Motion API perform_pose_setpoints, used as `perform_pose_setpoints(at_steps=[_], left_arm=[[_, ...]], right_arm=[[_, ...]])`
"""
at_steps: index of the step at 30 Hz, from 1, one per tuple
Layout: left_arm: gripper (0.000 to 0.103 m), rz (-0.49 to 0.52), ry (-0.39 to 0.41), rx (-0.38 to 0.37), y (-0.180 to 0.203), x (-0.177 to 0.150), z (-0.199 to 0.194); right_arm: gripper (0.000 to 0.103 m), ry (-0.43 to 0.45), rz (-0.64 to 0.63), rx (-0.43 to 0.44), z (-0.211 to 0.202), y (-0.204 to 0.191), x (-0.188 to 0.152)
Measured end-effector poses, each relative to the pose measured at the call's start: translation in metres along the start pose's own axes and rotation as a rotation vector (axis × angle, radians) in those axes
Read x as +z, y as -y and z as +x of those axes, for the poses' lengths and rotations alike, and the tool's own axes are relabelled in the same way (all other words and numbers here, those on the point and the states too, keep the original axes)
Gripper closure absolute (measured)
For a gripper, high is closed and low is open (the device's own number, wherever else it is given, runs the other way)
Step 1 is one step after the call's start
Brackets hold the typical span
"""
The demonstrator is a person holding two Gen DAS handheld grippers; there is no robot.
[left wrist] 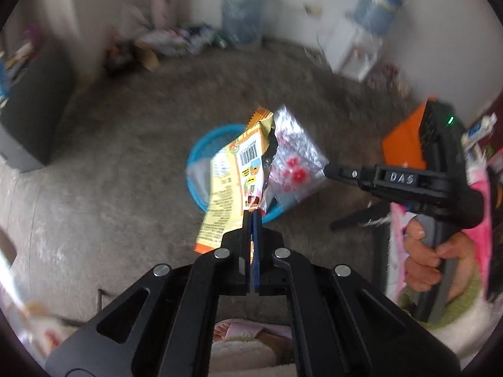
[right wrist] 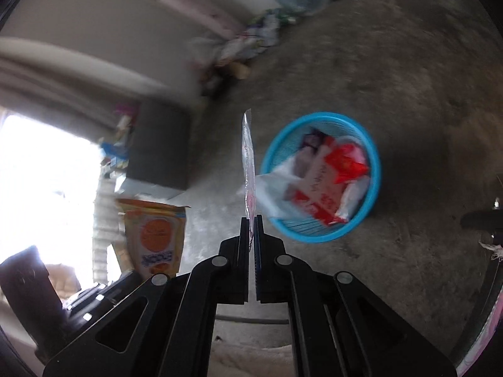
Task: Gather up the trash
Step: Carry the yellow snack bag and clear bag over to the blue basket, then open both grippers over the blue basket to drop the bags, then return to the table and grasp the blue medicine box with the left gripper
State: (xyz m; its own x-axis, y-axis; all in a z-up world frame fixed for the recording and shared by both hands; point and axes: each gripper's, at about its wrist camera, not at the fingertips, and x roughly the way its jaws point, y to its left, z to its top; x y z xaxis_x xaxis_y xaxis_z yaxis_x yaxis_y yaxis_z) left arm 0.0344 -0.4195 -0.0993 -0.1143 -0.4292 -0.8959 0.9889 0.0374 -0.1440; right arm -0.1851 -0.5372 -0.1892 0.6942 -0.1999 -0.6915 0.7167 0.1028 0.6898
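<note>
Your left hand-held gripper (left wrist: 251,212) is clenched on the lower edge of an orange snack wrapper (left wrist: 232,176), which stands up in front of the blue basket (left wrist: 196,157) and hides most of its rim and all of its contents in the left wrist view. Your right hand-held gripper (left wrist: 327,167) is clenched on a silver foil wrapper (left wrist: 295,160) with red flower marks; in the left wrist view this wrapper lies just beside the orange one and covers the basket's right side. In the right wrist view the silver foil wrapper (right wrist: 248,163) shows edge-on, so its print cannot be read, and the pinch point sits between the pads of the right hand-held gripper (right wrist: 251,220). The blue basket (right wrist: 374,157) stands on the grey floor (right wrist: 408,78) just right of the foil; it holds a white plastic bag (right wrist: 276,185) and red-and-white packaging (right wrist: 330,169), blurred beyond reading. The orange snack wrapper (right wrist: 157,235) appears at lower left, partly cut off by the gripper body. Your right hand (left wrist: 430,257) grips the handle; its sleeve is cut off by the frame edge. Background clutter (left wrist: 176,40) against the wall and the water bottle (left wrist: 242,12) are smeared and hard to make out.
</note>
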Motion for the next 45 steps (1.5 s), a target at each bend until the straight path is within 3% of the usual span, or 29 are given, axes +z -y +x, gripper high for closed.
perform_pose_setpoints(at_steps=[5, 9, 10, 11, 12, 13, 16, 20, 27, 33, 40, 45], left_arm=[[0.103, 0.043, -0.090, -0.009, 0.013, 0.022, 0.069], [0.102, 0.054, -0.107, -0.036, 0.015, 0.030, 0.099], [0.099, 0.056, -0.115, -0.039, 0.016, 0.031, 0.105], [0.089, 0.055, -0.131, -0.036, 0.016, 0.034, 0.115], [0.077, 0.054, -0.137, -0.022, 0.017, 0.037, 0.121], [0.073, 0.053, -0.138, -0.001, 0.018, 0.041, 0.125], [0.069, 0.041, -0.111, 0.015, 0.017, 0.042, 0.119], [0.064, 0.030, -0.059, 0.023, 0.014, 0.041, 0.101], [0.054, -0.012, 0.022, 0.056, -0.002, 0.041, 0.047], [0.043, -0.092, 0.101, 0.088, -0.035, 0.020, -0.034], [0.037, -0.242, 0.235, 0.192, -0.084, -0.056, -0.152], [0.036, -0.411, 0.325, 0.333, -0.106, -0.152, -0.229]], right_arm=[[0.100, -0.002, 0.060, -0.082, 0.033, 0.024, 0.009], [0.098, -0.006, 0.074, -0.113, 0.065, 0.040, 0.023], [0.098, -0.017, 0.072, -0.126, 0.075, 0.044, 0.026], [0.097, -0.027, 0.076, -0.151, 0.084, 0.049, 0.028], [0.093, -0.039, 0.082, -0.163, 0.093, 0.054, 0.028], [0.084, -0.057, 0.094, -0.170, 0.100, 0.060, 0.029], [0.078, -0.065, 0.156, -0.174, 0.108, 0.075, 0.026], [0.063, -0.030, 0.133, -0.162, 0.099, 0.076, 0.023], [0.054, 0.007, 0.093, -0.134, 0.077, 0.054, 0.024], [0.041, 0.052, -0.054, -0.093, 0.045, -0.002, 0.014], [0.037, -0.013, -0.292, -0.016, 0.028, -0.088, -0.020], [0.037, -0.143, -0.466, 0.097, 0.024, -0.141, -0.066]])
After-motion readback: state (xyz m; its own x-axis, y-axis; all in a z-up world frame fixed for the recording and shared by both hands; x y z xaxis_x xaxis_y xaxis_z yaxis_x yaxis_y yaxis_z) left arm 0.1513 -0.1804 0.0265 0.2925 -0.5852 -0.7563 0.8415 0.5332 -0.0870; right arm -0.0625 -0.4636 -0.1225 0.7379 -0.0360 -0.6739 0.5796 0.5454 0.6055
